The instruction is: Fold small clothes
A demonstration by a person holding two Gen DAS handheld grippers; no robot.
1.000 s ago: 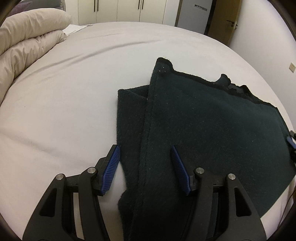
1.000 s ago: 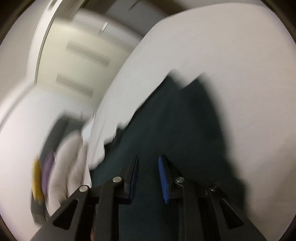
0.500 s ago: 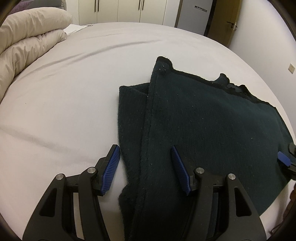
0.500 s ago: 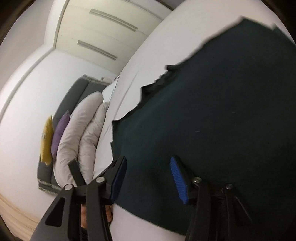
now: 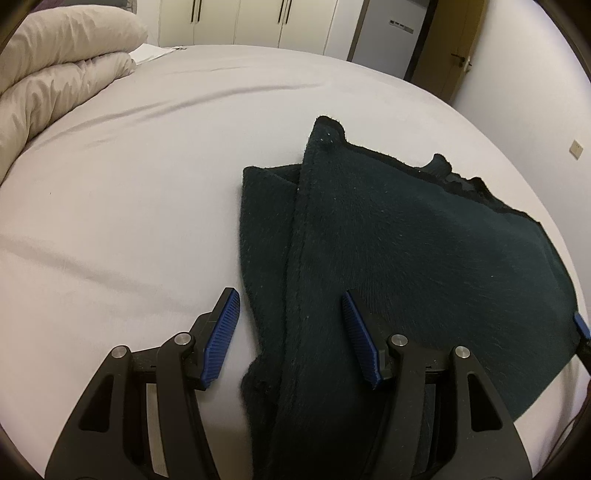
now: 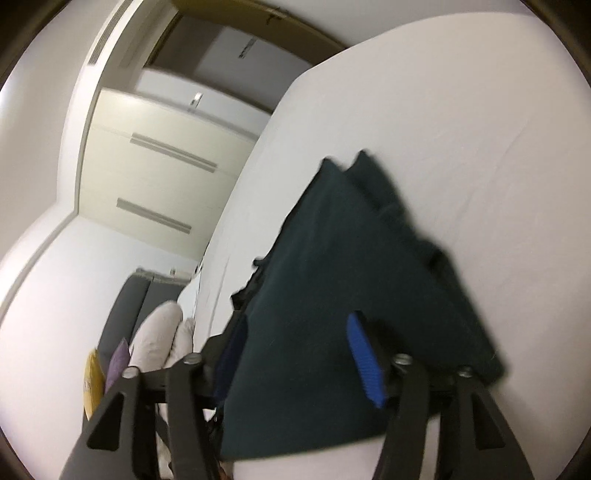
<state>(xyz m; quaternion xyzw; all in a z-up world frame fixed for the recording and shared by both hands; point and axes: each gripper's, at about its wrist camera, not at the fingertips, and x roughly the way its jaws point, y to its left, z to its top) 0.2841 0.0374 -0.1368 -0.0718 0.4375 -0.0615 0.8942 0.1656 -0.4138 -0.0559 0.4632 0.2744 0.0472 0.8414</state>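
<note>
A dark green fleecy garment [image 5: 399, 258] lies on the white bed sheet [image 5: 129, 192], its left part folded over so a narrower layer shows beneath. My left gripper [image 5: 288, 332] hovers open over the garment's near left edge, blue pads apart, nothing pinched. In the right wrist view the same garment [image 6: 332, 295] fills the middle. My right gripper [image 6: 295, 354] is opening over its near edge; the cloth lies below and between the pads, and neither pad presses on it. A blue tip of the right gripper [image 5: 580, 325] shows at the far right of the left wrist view.
A rolled beige duvet [image 5: 55, 74] lies at the bed's far left. White wardrobes [image 5: 258, 22] and a door [image 5: 450, 48] stand beyond the bed. In the right wrist view a grey headboard [image 6: 125, 314] with yellow and purple cushions [image 6: 99, 376] stands at the left.
The right gripper's jaws have spread wide and it has swung along the garment's edge. The left gripper and the garment's fold look unchanged.
</note>
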